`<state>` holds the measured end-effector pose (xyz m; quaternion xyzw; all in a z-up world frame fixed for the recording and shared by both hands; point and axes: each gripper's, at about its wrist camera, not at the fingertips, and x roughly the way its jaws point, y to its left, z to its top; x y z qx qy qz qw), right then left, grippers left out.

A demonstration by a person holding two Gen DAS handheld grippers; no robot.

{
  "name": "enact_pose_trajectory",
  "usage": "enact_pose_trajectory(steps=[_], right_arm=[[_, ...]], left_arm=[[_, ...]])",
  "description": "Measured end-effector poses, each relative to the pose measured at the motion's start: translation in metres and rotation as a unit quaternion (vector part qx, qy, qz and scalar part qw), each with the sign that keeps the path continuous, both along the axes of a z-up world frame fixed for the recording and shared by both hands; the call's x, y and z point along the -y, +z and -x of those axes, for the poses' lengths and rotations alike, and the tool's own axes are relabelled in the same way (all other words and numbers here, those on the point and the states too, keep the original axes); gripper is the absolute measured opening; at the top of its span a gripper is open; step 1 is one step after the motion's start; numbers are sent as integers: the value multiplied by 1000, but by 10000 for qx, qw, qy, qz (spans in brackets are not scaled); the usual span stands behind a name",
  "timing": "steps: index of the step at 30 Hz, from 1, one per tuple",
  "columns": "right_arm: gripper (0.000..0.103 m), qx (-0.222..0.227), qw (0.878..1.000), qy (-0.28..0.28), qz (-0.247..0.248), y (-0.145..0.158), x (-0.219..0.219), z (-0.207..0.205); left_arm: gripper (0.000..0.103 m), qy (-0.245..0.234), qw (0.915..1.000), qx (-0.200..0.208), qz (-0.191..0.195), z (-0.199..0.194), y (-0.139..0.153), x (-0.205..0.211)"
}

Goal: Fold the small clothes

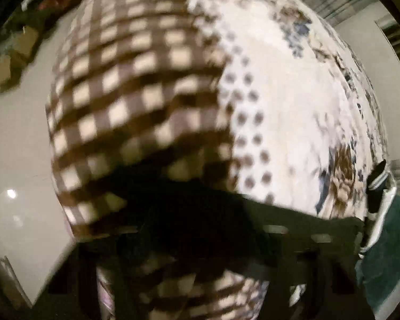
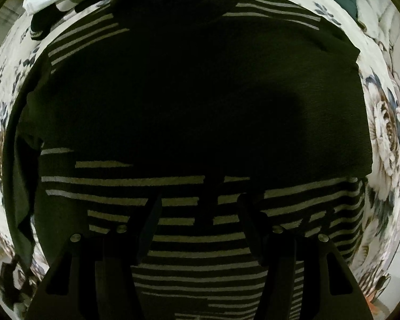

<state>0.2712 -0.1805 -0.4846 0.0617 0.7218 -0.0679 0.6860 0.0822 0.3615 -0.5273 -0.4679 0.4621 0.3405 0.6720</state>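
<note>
Dark striped garment (image 2: 194, 93) under gaping, empty right gripper (image 2: 200, 213); left gripper's (image 1: 200, 240) grip blurred, unclear.

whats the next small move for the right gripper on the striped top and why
Probably lower the right gripper and close it on the striped top. Its fingers stand apart over the striped hem with nothing pinched, and the top lies flat on the floral sheet, so it needs a hold before any fold.
</note>
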Motion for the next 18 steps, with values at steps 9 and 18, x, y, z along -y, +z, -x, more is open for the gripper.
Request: enact_pose_trajectory(steps=[9,18], right_arm=[[61,69,9999,31,-79,-3,-20,-10],[61,134,9997,-87,-157,-1,-12,-45]], left_arm=[[8,-324,9946,572,-801,-33,76,-28],[8,-3,9946,531,-890,-53,71,-87]])
